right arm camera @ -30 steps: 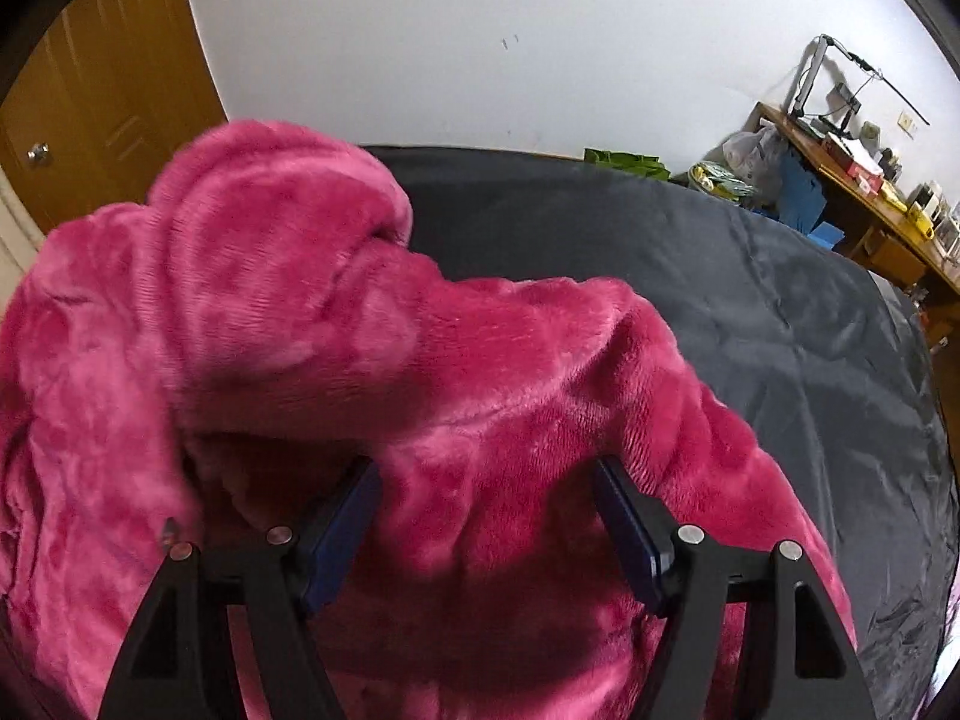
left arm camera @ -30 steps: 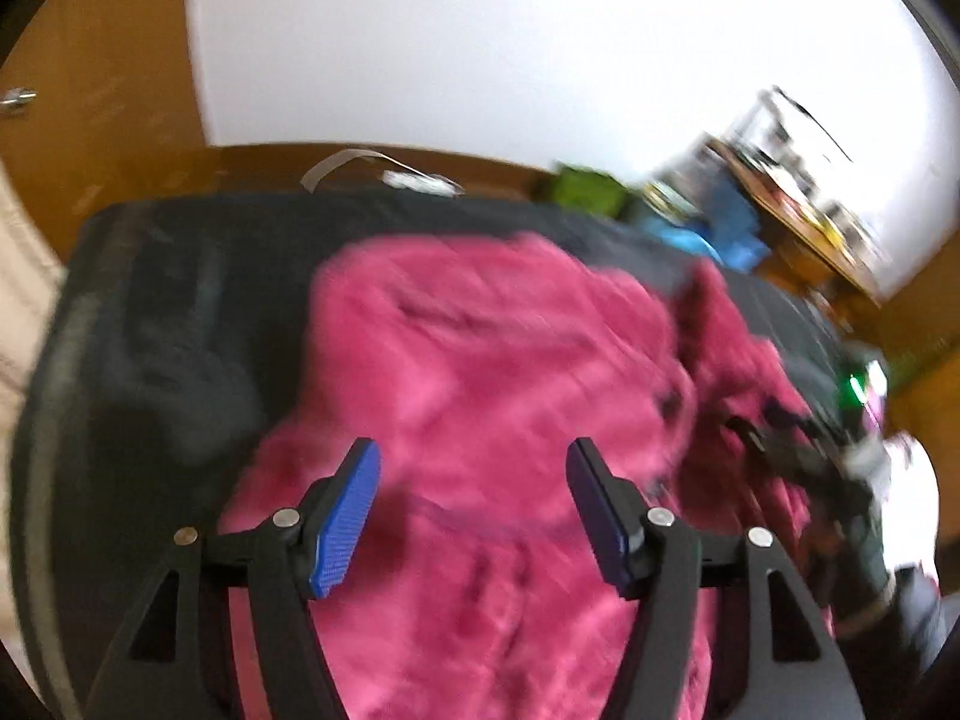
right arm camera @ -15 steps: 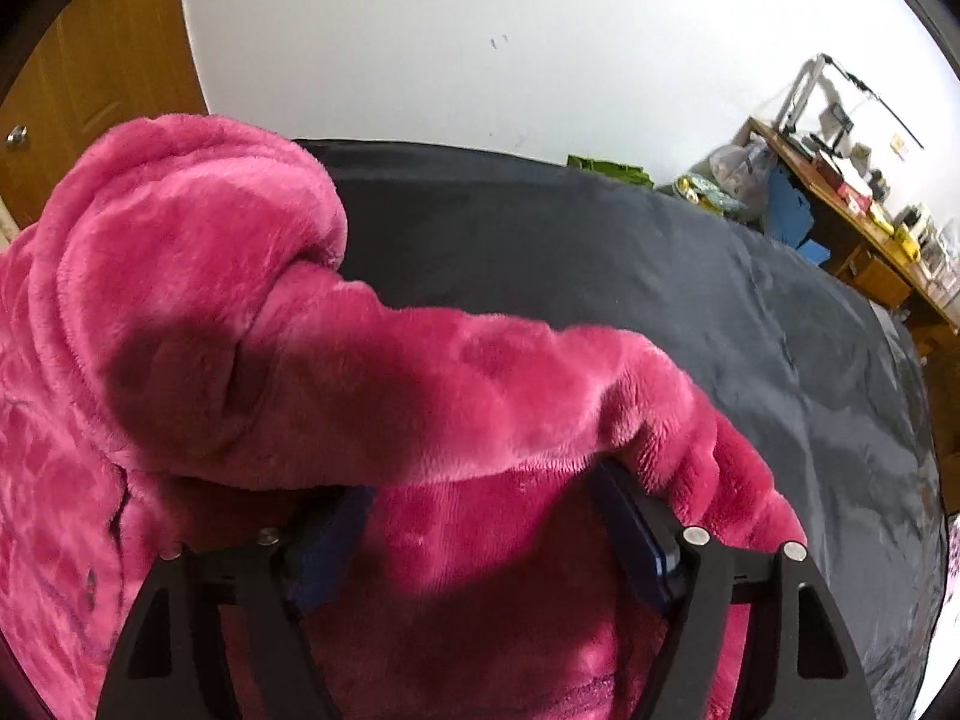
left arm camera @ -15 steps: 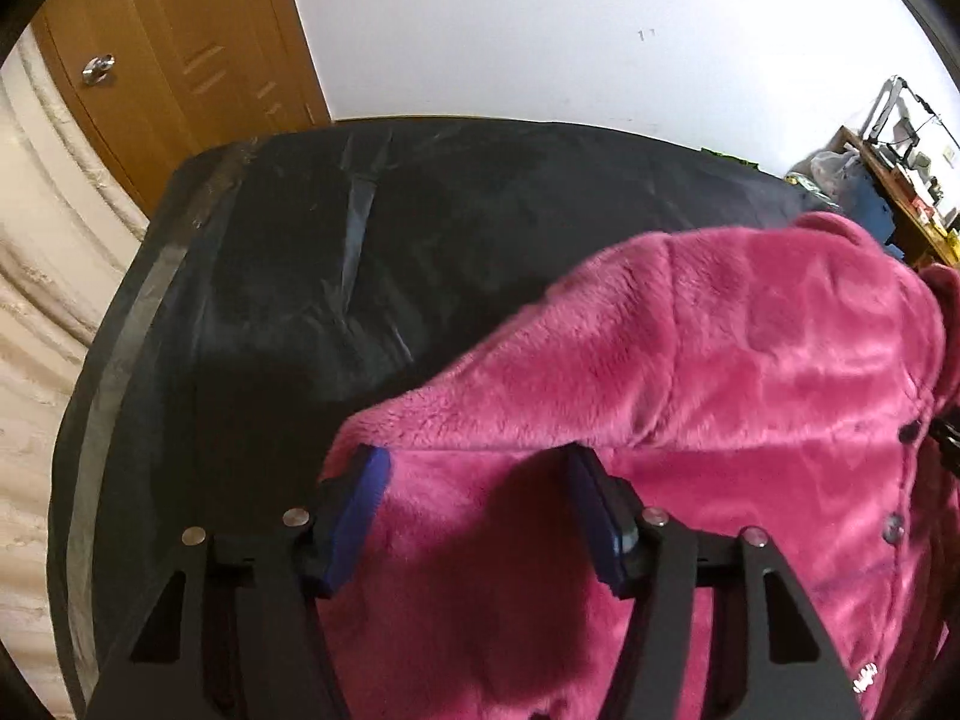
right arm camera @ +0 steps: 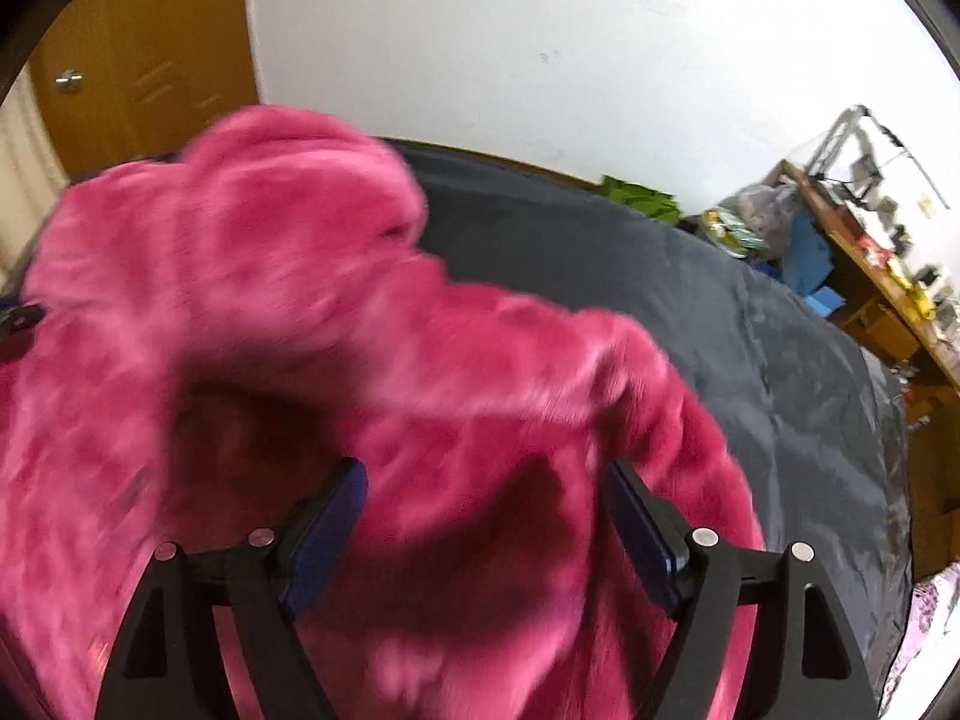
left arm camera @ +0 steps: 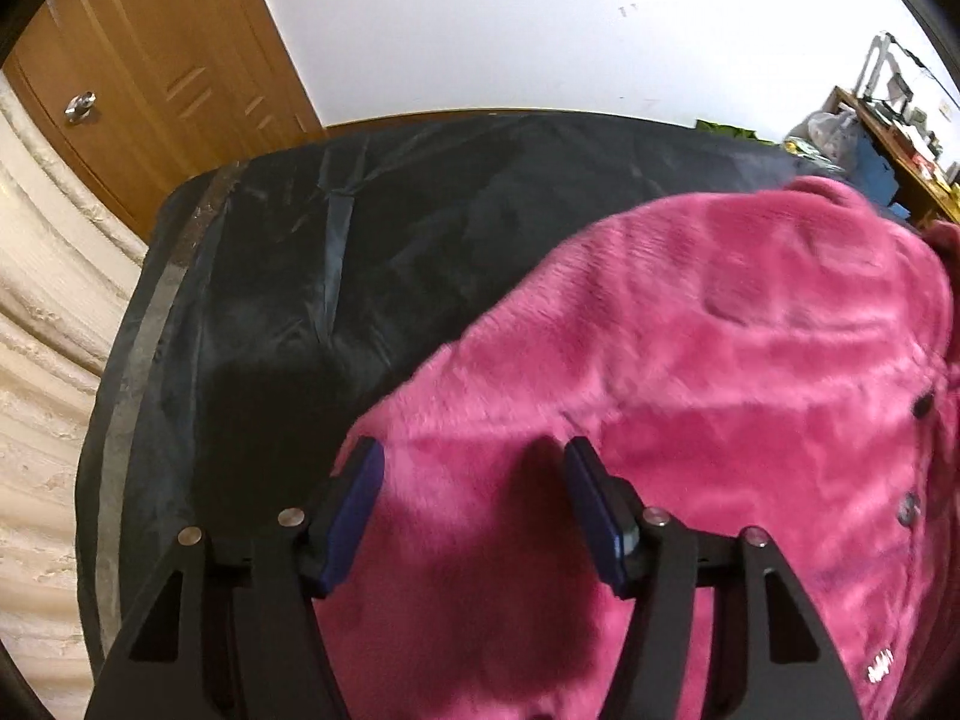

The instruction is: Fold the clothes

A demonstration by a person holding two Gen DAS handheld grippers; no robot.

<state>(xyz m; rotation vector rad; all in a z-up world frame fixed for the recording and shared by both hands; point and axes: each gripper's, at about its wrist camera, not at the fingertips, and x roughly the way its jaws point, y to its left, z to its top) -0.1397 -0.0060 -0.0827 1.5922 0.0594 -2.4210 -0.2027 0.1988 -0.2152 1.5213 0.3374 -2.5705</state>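
A fluffy magenta fleece jacket (left arm camera: 720, 360) with dark buttons lies on a black sheet (left arm camera: 360, 252) and fills the right half of the left wrist view. My left gripper (left arm camera: 471, 480) is open, its blue-padded jaws wide apart over the jacket's left edge. In the right wrist view the same jacket (right arm camera: 300, 300) bulges up in a rumpled heap. My right gripper (right arm camera: 483, 498) is open, with fleece lying between its wide jaws. Whether either gripper's pads touch the cloth is unclear.
The black sheet (right arm camera: 780, 372) covers a bed. A wooden door (left arm camera: 150, 60) and a cream curtain (left arm camera: 42, 330) stand at the left. A cluttered wooden desk (right arm camera: 870, 252) and bags (right arm camera: 762, 216) stand at the right, by the white wall.
The left gripper swung left from over the jacket's middle to its left edge. The right gripper stayed over the fleece, which rose and shifted with blur. Both stayed open.
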